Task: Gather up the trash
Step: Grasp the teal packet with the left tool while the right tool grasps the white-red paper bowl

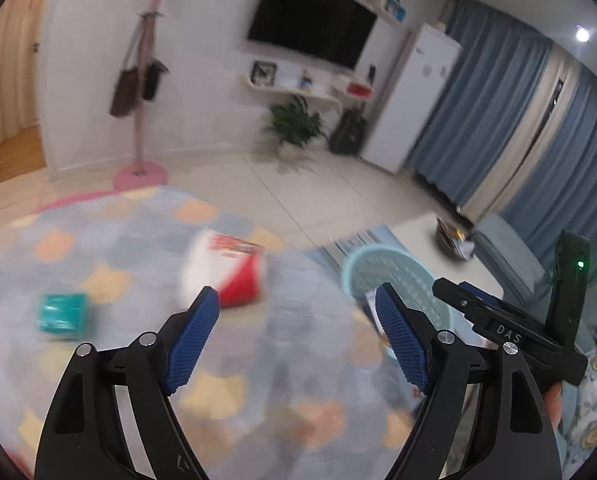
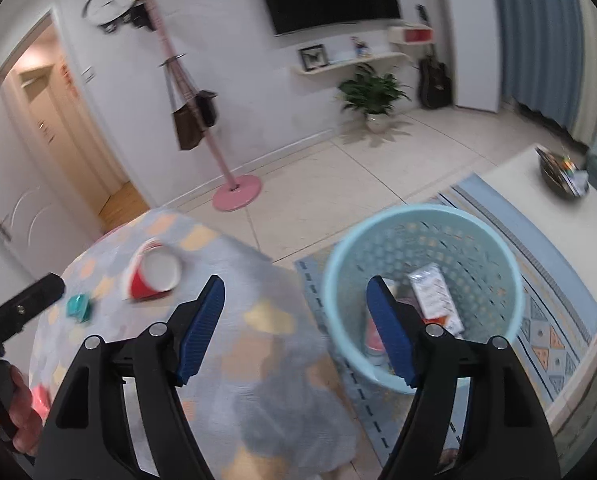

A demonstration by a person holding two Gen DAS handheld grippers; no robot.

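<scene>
Both my tools are spread wide with nothing in them: left tool (image 1: 298, 300), right tool (image 2: 294, 288). The red-and-white paper cup (image 2: 154, 276) lies tipped on the round patterned tabletop (image 2: 234, 320), near a small teal packet (image 2: 78, 307). The light-blue plastic mesh basket (image 2: 422, 224) on the floor beside it holds cartons.

On the round bench (image 2: 258, 320) a cup (image 2: 154, 276) lay on its side, with a small packet (image 2: 78, 307) just to its left. The basket (image 2: 422, 296) stood on the floor rug right of the bench, holding a carton (image 2: 434, 296). Behind the bench stood a coat rack (image 2: 234, 188), a potted plant (image 2: 372, 96) farther right of it.
</scene>
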